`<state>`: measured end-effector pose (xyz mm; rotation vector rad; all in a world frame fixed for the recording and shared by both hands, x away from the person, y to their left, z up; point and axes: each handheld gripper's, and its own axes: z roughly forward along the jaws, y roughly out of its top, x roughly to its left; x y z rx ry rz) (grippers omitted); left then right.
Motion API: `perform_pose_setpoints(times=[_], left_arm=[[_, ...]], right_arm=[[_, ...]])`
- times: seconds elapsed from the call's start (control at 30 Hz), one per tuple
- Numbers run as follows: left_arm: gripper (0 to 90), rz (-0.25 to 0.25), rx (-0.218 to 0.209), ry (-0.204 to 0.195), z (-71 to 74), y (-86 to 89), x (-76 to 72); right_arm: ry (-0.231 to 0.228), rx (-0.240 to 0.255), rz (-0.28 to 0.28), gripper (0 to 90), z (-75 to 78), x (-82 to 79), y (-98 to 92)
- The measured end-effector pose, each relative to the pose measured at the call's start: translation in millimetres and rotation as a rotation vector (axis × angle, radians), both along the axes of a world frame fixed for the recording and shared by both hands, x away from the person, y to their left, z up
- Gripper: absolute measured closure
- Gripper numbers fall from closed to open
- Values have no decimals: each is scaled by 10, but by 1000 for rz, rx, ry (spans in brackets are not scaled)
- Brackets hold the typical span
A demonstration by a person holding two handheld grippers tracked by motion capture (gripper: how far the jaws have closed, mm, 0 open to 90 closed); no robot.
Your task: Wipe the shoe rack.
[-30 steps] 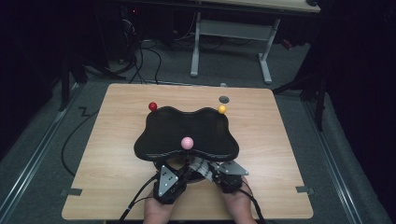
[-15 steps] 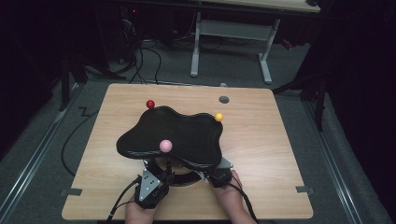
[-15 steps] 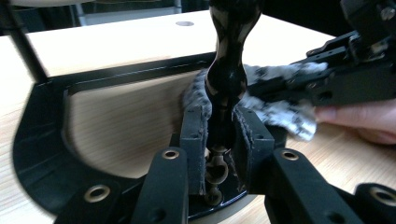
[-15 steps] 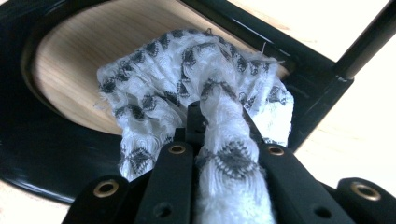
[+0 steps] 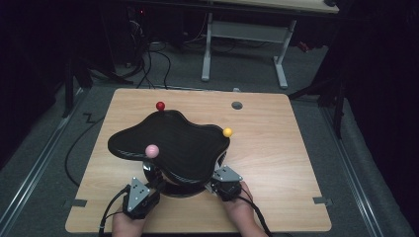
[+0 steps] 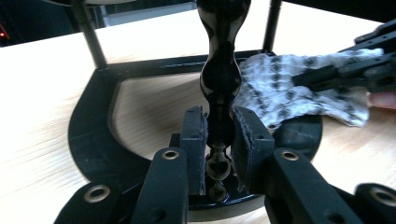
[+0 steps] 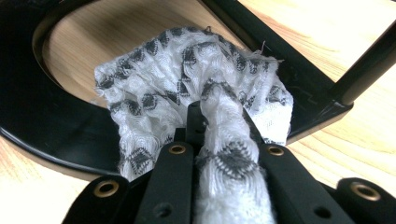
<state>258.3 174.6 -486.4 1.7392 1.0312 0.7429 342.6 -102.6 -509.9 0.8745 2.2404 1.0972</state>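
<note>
Left gripper (image 6: 218,158) clamped on stiff, slippery black stand post (image 6: 219,88); right gripper (image 7: 219,126) pinching soft, light patterned cloth (image 7: 187,79), best gripped bunched.

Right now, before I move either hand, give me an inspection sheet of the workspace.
Surface: wooden table, bare wood around the stand.
Job's things: black stand with pink, red and yellow balls; patterned cloth lying on its base ring.
Clutter: nothing seen.
Grippers: left gripper shut on the stand's turned post; right gripper shut on the cloth.
Cables: one trails from each gripper; more on the floor behind.
Surroundings: dark room, grey desk frame beyond.
</note>
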Motion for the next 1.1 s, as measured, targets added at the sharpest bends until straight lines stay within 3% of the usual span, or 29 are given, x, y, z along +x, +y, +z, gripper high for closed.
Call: perform_pose_setpoints(times=[0.07,0.2,0.27,0.5,0.57,0.83,0.97,1.07,1.1], left_arm=[[750,35,-47,11,-14,32,23],[749,73,-78,9,-29,20,41],[750,78,-78,3,-34,-3,49],[750,51,-92,4,-43,-96,88],[750,30,-100,9,-43,-157,95],[750,-17,-106,15,-44,-311,97],[750,-16,-98,10,-44,-292,85],[750,-2,-84,3,-44,-238,60],[750,5,-83,4,-43,-202,53]], right_arm=[[-5,-1,-18,814,1,4,-2],[-14,29,-80,814,17,75,-58],[-1,21,-75,814,11,92,-55],[-3,-1,41,814,11,-169,177],[16,15,67,814,9,-256,236],[10,54,140,814,31,-434,405],[-1,40,142,814,32,-428,405],[14,27,94,814,28,-342,295],[1,17,84,814,18,-299,251]])
